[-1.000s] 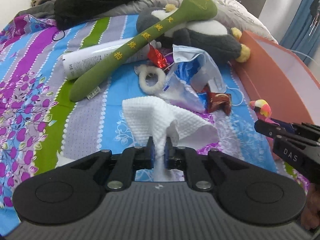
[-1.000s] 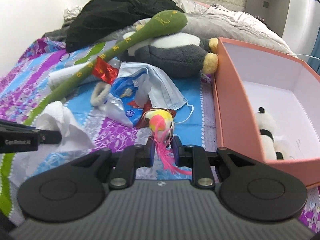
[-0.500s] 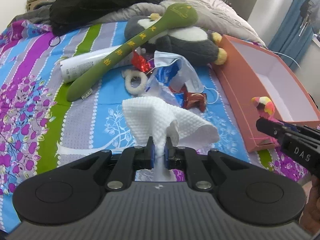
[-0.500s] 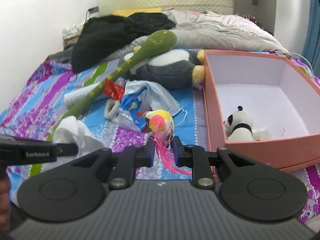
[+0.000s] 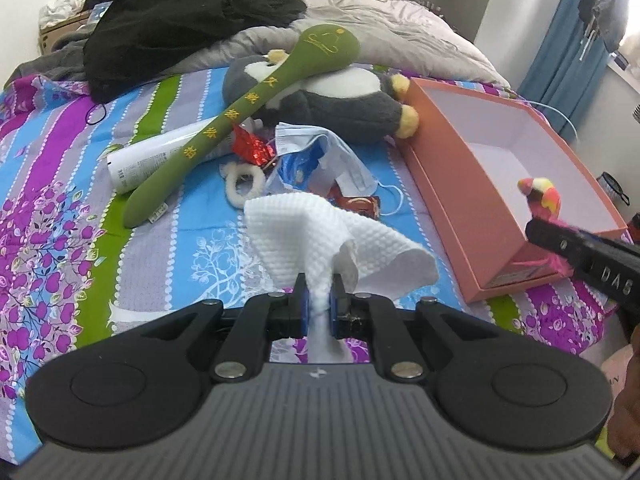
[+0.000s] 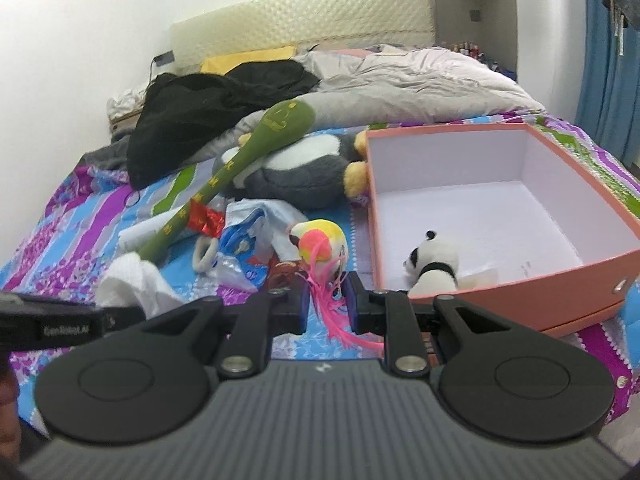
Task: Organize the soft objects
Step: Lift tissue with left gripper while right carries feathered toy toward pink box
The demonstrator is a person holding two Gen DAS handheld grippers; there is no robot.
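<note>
Right wrist alone shows panda (image 6: 434,266) inside box (image 6: 500,300).

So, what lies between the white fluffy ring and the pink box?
In the left wrist view, between the white fluffy ring and the pink box lie a blue face mask and a red-brown wrapper.

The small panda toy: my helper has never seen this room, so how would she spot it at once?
Find the open pink box on the right side of the bed. Inside, against its near wall, lies the small panda toy. It is the only black-and-white toy in the box; the big grey plush lies outside.
</note>
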